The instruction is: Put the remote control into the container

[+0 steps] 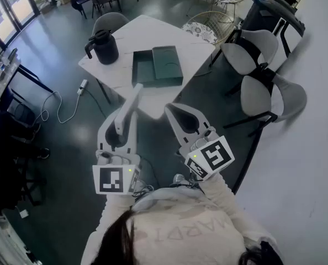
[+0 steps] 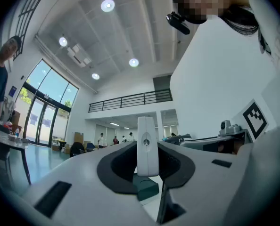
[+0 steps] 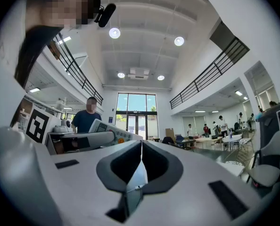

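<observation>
Left gripper (image 1: 121, 127) clamps the lower end of a white remote control (image 1: 132, 105), jaws closed onto its narrow sides. The remote sticks out beyond the jaws toward twelve o'clock, above the floor and just short of the white table (image 1: 153, 32). Right gripper (image 1: 175, 114) sits at three o'clock of the left one, jaws pressed together with nothing between them. A dark green container (image 1: 143, 68) lies open on the table at twelve o'clock, with a black jug (image 1: 103, 46) at its ten o'clock. The remote looks light, rigid and smooth plastic, so it may pivot or slip when held by one end. A firmer hold would be across its long edges near the middle.
</observation>
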The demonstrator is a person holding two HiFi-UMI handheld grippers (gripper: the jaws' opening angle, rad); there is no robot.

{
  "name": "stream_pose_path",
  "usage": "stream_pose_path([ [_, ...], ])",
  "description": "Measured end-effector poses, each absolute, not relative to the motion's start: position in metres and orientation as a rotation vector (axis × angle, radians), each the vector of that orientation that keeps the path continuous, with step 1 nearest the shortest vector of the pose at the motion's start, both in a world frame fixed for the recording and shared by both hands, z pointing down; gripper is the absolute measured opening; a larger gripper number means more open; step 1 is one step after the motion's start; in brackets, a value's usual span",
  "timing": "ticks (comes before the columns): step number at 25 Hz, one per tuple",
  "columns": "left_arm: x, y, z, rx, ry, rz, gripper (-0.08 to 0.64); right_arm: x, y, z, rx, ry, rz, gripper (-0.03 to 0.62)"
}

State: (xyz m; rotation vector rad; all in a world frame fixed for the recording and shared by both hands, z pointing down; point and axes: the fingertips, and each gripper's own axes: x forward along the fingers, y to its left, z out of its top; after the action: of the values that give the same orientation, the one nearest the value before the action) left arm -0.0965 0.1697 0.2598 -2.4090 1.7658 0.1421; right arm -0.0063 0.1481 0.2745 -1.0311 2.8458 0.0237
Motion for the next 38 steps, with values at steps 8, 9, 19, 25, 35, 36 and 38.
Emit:
stream_pose_path([
  [8, -0.097, 0.167, 0.26, -2.409, 1.768, 0.144, 0.088, -0.008, 0.146, 0.276, -1.03, 2.848, 0.024, 0.017],
  [9, -0.097, 0.167, 0.26, -2.409, 1.768, 0.145, 0.087, -0.008, 0.146, 0.276, -1.03, 2.847, 0.024, 0.017],
  [19, -0.101, 0.165, 0.261, -2.411, 1.767, 0.148, 0.088, -0.011, 0.144, 0.277, -1.033, 2.837, 0.015, 0.017],
  [25, -0.11, 0.161, 0.263, -2.426, 1.757, 0.153, 0.087, -0.02, 0.144, 0.277, -1.048, 2.834, 0.013, 0.017],
  [35, -0.13, 0.142, 0.276, -2.49, 1.657, 0.097, 0.087, -0.05, 0.143, 0.281, -1.122, 2.802, 0.01, 0.017],
  [36, -0.134, 0.139, 0.278, -2.503, 1.648, 0.09, 0.087, -0.054, 0.143, 0.281, -1.134, 2.796, 0.011, 0.017],
  [38, -0.14, 0.136, 0.282, -2.525, 1.625, 0.08, 0.087, -0.061, 0.142, 0.281, -1.158, 2.783, 0.015, 0.017],
])
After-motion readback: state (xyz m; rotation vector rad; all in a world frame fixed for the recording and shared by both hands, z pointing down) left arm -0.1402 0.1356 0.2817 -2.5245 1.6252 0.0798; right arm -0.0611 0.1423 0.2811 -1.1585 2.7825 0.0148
